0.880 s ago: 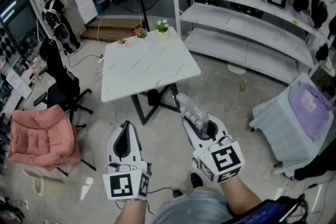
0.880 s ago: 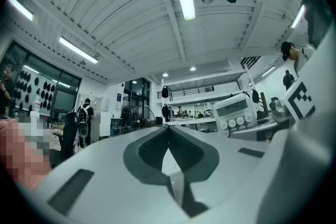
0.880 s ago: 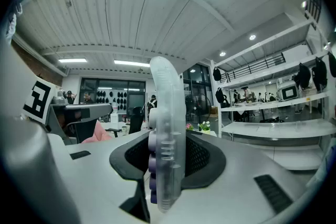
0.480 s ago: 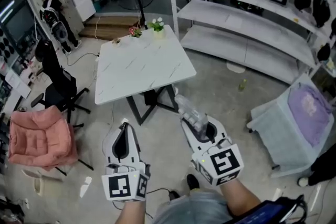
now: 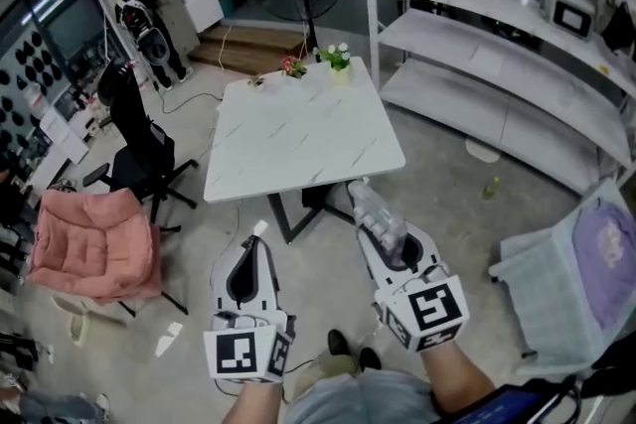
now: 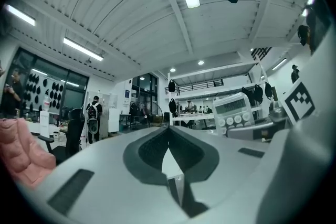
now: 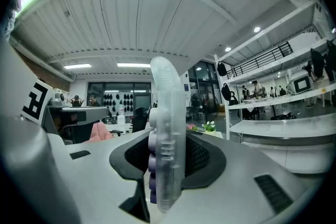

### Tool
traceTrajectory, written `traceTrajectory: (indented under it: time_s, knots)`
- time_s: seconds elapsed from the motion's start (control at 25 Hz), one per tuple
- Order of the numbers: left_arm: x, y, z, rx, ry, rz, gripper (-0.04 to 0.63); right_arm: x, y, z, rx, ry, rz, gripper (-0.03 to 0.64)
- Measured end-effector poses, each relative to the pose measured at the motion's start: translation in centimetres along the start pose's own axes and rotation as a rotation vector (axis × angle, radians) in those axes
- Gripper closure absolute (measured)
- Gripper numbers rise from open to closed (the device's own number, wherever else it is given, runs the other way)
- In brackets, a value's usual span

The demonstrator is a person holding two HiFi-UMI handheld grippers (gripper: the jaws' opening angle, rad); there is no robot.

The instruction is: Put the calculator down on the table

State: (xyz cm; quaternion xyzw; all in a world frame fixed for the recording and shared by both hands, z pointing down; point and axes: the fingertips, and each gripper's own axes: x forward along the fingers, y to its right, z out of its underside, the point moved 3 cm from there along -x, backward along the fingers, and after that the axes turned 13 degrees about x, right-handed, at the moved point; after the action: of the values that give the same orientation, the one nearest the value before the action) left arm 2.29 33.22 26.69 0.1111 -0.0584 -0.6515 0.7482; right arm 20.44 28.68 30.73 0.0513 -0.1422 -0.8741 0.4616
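Progress: calculator is not yet set down; it hangs over the floor, short of the near edge of the bench. Reaching the bench, lowering and letting go are all left, by this reading.
Right tongs: partly open, clamped on the calculator's lower end, which stands upright and edge-on between the pads.
Left tongs: tips together, holding nothing.
Bench: flower pots at the far edge.
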Motion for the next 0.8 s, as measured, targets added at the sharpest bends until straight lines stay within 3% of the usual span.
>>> traceTrajectory:
  time_s: [0.4, 0.8]
  knots:
    - [7.5, -5.6, 4.2, -0.026, -0.021, -0.043, 0.588, 9.4, 1.9, 1.6, -0.001, -0.057, -0.006, 0.469]
    - [18.6, -13.0, 9.0, -0.012, -0.075, -0.02, 0.588, 22.6, 3.7, 3.2, 0.023, -0.123, 0.031, 0.469]
